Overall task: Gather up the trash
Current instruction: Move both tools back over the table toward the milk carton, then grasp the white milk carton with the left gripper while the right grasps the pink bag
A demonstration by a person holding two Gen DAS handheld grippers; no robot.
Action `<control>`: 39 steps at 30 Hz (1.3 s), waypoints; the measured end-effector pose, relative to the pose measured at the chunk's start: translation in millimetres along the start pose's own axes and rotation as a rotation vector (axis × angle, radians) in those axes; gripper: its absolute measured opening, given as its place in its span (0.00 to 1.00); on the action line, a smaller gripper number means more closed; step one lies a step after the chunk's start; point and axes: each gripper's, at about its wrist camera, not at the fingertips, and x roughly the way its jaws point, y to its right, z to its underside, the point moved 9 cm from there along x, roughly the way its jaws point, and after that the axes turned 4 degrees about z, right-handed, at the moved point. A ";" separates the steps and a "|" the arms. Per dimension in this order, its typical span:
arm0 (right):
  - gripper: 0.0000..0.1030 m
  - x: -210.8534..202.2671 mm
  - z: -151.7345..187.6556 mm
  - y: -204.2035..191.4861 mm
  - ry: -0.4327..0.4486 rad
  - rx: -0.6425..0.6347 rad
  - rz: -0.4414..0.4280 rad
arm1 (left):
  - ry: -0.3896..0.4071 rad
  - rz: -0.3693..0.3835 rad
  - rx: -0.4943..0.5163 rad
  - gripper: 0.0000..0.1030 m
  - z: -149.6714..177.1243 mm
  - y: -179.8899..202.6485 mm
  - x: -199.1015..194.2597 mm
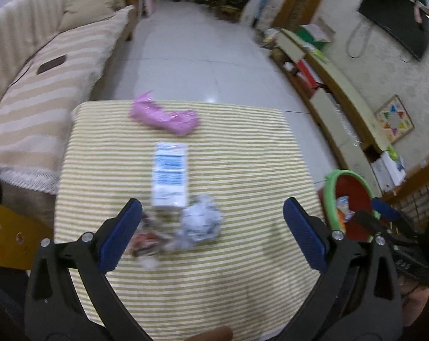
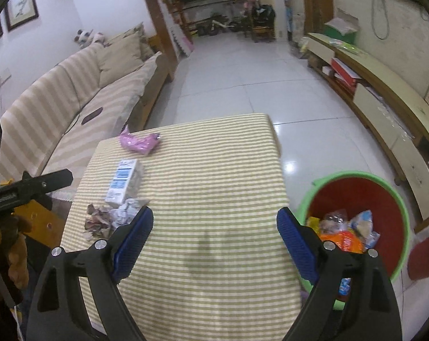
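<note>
On the striped tablecloth [image 1: 228,156] lie a pink wrapper [image 1: 164,116], a white-and-blue carton [image 1: 170,174], a crumpled white paper ball [image 1: 201,221] and a crumpled printed wrapper [image 1: 146,240]. My left gripper [image 1: 213,213] is open, above the paper ball and crumpled wrapper. My right gripper [image 2: 214,221] is open and empty over the bare cloth [image 2: 214,184]. The pink wrapper [image 2: 139,142], carton [image 2: 125,180], paper ball [image 2: 126,211] and printed wrapper [image 2: 96,221] lie to its left. A red bin with a green rim [image 2: 356,196] holds trash, right of the table.
A striped sofa [image 2: 72,91] runs along the left. A low TV cabinet [image 2: 384,99] lines the right wall. The bin also shows in the left wrist view [image 1: 353,196]. White tiled floor [image 2: 242,71] lies beyond the table. The left gripper's body [image 2: 29,187] shows at left.
</note>
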 end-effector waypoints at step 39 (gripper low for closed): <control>0.83 142.1 -67.0 -48.9 -0.028 -0.088 -0.077 | -0.238 -0.098 -0.050 0.51 7.0 -79.5 146.1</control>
